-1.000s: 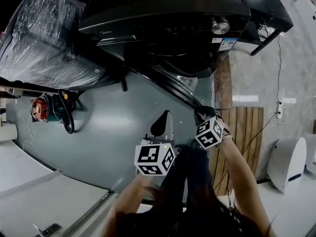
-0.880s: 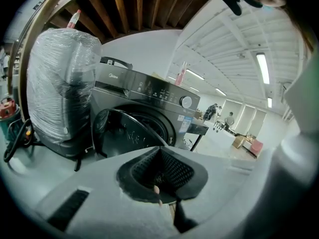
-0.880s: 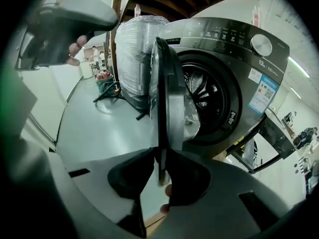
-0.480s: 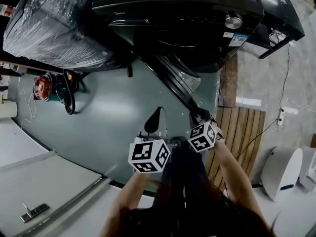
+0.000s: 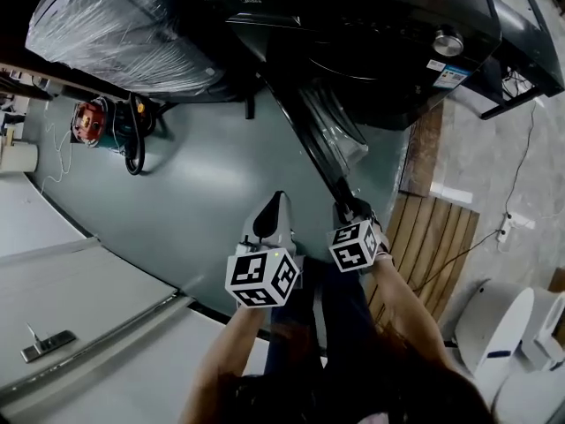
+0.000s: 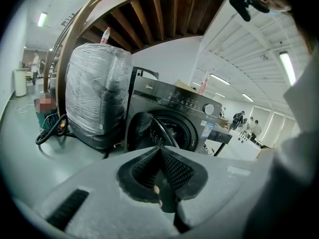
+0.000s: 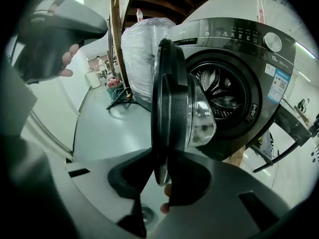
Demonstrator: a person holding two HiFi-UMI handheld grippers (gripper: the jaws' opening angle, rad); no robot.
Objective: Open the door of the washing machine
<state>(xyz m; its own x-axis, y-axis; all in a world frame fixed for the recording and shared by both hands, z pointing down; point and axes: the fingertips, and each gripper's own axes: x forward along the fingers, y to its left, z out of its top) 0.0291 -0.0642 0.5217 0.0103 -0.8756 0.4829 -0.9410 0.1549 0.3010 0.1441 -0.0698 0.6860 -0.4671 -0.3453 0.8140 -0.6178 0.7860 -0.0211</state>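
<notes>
The black front-loading washing machine (image 5: pixel 371 42) stands at the top of the head view. Its round door (image 5: pixel 322 140) is swung well out from the drum opening (image 7: pixel 224 93). My right gripper (image 5: pixel 347 208) is shut on the door's outer rim; in the right gripper view the rim (image 7: pixel 160 158) runs edge-on between the pads. My left gripper (image 5: pixel 272 212) hovers beside it to the left, above the grey floor, shut with nothing in it. The left gripper view looks over its jaws at the machine (image 6: pixel 169 113) from a distance.
A plastic-wrapped appliance (image 5: pixel 124 25) stands left of the machine, with a red tool and a black cable (image 5: pixel 93 117) on the floor beside it. A wooden slatted platform (image 5: pixel 437 237) lies to the right. A white unit (image 5: pixel 508 334) is at the lower right.
The door has swung further out from the machine with my right gripper on its rim. Both grippers have drifted left and back toward me.
</notes>
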